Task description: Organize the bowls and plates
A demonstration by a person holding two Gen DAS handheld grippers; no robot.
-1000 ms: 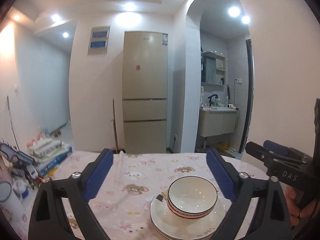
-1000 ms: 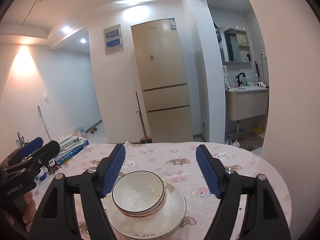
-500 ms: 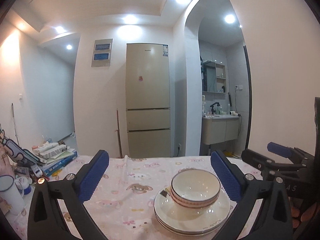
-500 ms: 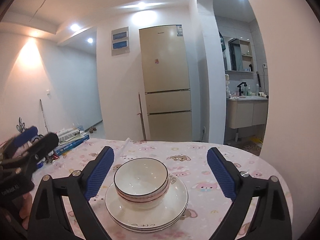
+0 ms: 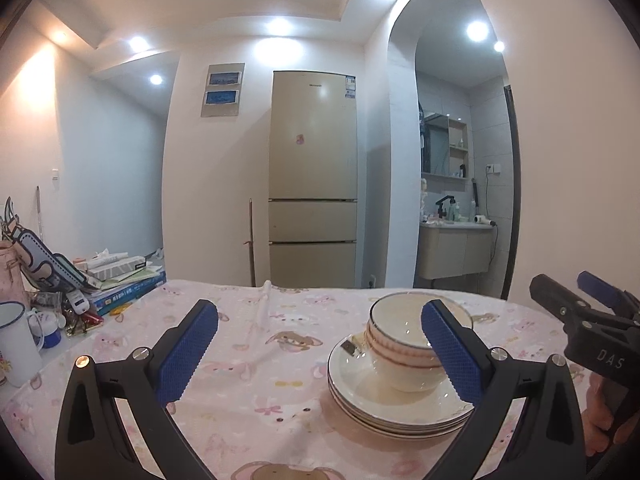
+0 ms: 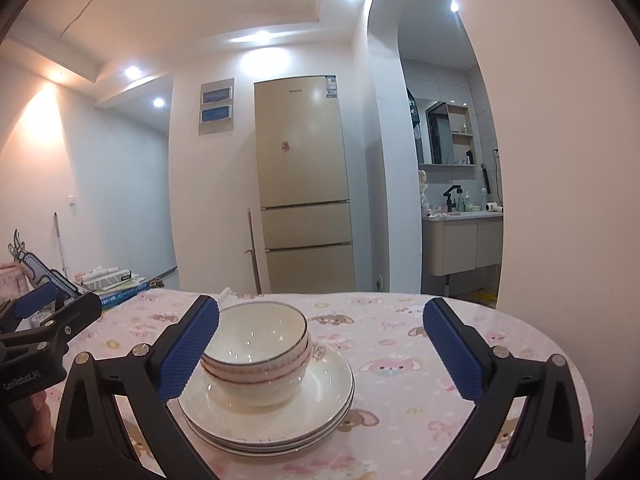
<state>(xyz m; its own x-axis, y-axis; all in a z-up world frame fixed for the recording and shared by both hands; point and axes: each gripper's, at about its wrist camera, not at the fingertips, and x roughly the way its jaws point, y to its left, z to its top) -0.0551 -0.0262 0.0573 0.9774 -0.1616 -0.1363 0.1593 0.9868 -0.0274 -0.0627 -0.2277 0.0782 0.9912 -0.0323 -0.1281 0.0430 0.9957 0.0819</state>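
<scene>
Two nested white bowls (image 5: 400, 344) (image 6: 260, 356) with dark rims and pink bands sit on a stack of white plates (image 5: 384, 404) (image 6: 320, 400) on a pink cartoon tablecloth (image 5: 260, 360). My left gripper (image 5: 320, 312) is open just above the cloth, and its right finger overlaps the bowls in view without touching them. My right gripper (image 6: 322, 306) has its jaws opening wide. Its left pad (image 6: 188, 352) stands close beside the bowls' rim without pressing on it. Each gripper shows at the edge of the other's view, the right gripper (image 5: 580, 312) and the left gripper (image 6: 60, 312).
Books and boxes (image 5: 120, 280) and a white mug (image 5: 16, 344) crowd the table's left end. The rounded table edge (image 6: 560, 360) lies to the right. A fridge (image 5: 312, 180) stands behind the table, and a bathroom opens through the arch at right.
Both grippers have sunk toward the table, so the dishes now appear nearly side-on. The right jaws have spread wider. The bowls and plates have stayed in place.
</scene>
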